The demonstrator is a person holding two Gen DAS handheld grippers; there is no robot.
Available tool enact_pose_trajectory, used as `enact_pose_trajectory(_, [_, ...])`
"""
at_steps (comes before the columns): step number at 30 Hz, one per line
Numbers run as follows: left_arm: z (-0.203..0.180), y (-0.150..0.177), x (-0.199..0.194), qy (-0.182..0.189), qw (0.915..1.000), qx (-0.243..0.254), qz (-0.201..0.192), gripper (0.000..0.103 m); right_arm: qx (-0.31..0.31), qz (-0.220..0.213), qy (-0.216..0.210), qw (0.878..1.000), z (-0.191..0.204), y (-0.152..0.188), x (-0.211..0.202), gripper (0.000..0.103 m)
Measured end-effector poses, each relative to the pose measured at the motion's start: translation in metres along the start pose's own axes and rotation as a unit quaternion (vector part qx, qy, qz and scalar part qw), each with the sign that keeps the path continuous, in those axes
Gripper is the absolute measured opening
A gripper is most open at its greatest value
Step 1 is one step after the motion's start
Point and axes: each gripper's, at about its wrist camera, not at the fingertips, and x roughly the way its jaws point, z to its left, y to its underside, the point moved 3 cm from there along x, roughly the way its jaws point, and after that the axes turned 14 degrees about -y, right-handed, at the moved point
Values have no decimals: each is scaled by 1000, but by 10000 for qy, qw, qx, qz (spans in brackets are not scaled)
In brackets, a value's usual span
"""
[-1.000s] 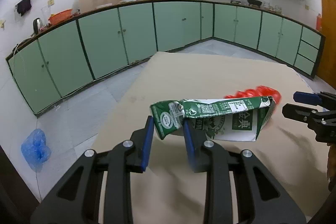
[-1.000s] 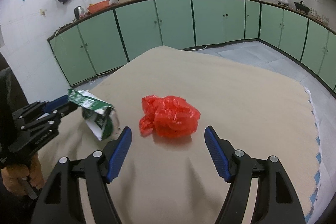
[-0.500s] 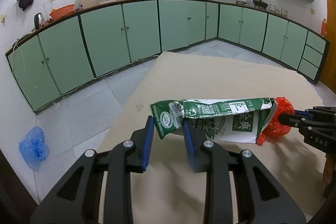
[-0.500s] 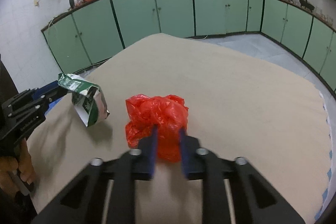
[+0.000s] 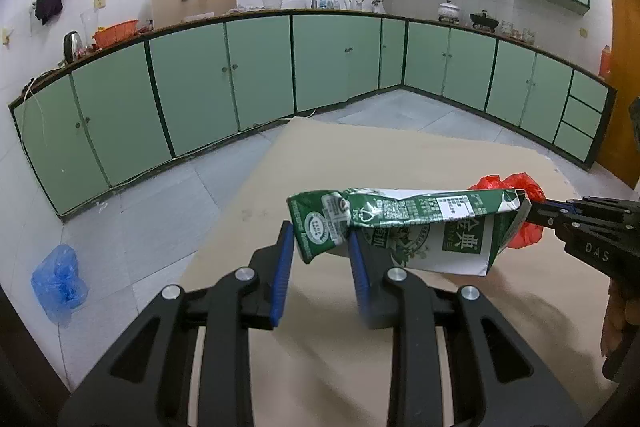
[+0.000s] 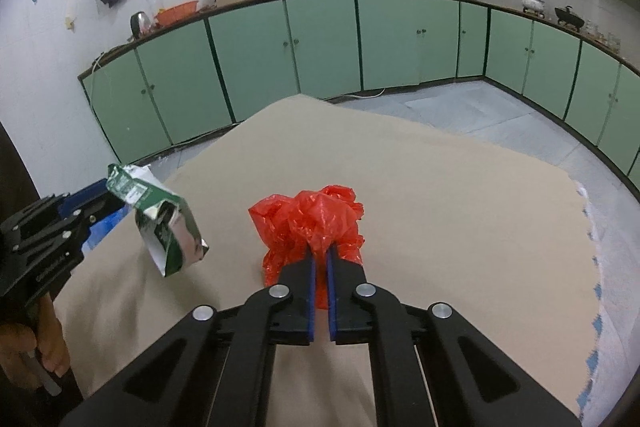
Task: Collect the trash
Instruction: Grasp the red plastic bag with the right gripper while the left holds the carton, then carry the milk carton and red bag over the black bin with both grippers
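A crumpled green and white milk carton (image 5: 400, 223) hangs above the tan table (image 5: 360, 155), and my left gripper (image 5: 320, 239) is shut on its folded top end. In the right wrist view the carton (image 6: 168, 227) dangles from the left gripper (image 6: 108, 201) at the table's left edge. A crumpled red plastic bag (image 6: 312, 219) sits pinched in my right gripper (image 6: 320, 255), whose blue pads are shut on its near side. From the left wrist view the red bag (image 5: 528, 187) shows just behind the carton's far end, with the right gripper (image 5: 536, 211) on it.
A blue plastic bag (image 5: 58, 279) lies on the tiled floor to the left of the table. Green cabinets (image 5: 240, 75) line the walls beyond. A hand (image 6: 24, 351) holds the left gripper's handle at the lower left. The table's right edge (image 6: 588, 211) is frayed.
My right gripper's jaws, wide open on either side of the red bag, have moved in and shut on it. The left gripper keeps its hold on the carton.
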Motion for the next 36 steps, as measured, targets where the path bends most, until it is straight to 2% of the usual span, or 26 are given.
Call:
enact_pose_trajectory(7, [-13, -8, -40, 126, 9999, 45, -110, 26, 107, -288, 78, 9995, 1, -1, -49, 4])
enact_pose_trajectory(16, [-46, -8, -99, 437, 9985, 193, -267, 26, 229, -662, 241, 9972, 2, 15, -131, 4])
enact_pose_trajectory(23, [-70, -7, -142, 711, 9965, 270, -342, 26, 344, -935, 427, 9941, 0, 35, -195, 4])
enact_pose_trajectory(36, [-118, 6, -214, 1299, 9881, 588, -586, 26, 574, -1134, 953, 9873, -13, 81, -282, 4])
